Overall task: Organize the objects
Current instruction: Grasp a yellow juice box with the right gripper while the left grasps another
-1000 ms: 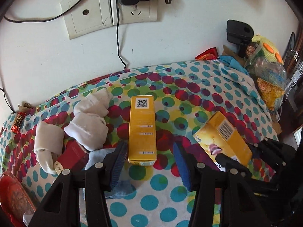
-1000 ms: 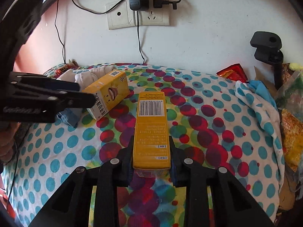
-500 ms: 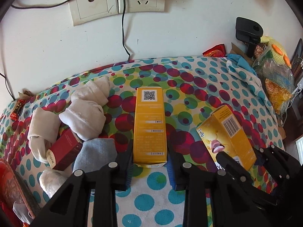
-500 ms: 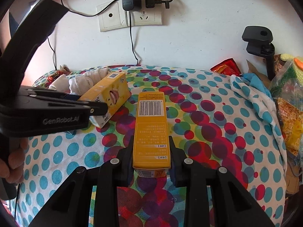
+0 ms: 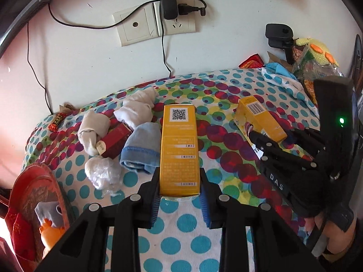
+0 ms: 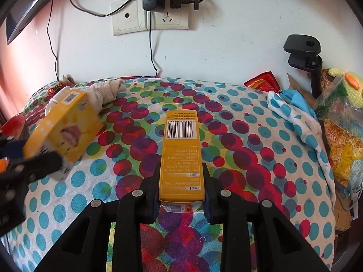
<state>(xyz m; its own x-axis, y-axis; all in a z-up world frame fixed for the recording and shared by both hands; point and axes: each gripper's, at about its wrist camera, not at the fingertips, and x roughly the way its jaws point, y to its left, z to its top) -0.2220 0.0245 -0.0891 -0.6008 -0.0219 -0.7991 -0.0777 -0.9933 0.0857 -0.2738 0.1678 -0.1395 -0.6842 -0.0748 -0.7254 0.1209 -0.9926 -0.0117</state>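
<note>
The left gripper (image 5: 179,200) is clamped on a yellow QR-code box (image 5: 179,149) near the front edge of the polka-dot cloth (image 5: 181,224) — a blue sock (image 5: 141,149) just beside it. The right gripper (image 6: 181,200) grips a yellow barcode box (image 6: 181,156) mid-cloth.

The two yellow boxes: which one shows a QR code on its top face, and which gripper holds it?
The yellow box with the QR code sits in the left gripper. The other yellow box, in the right gripper, shows a barcode instead.
</note>
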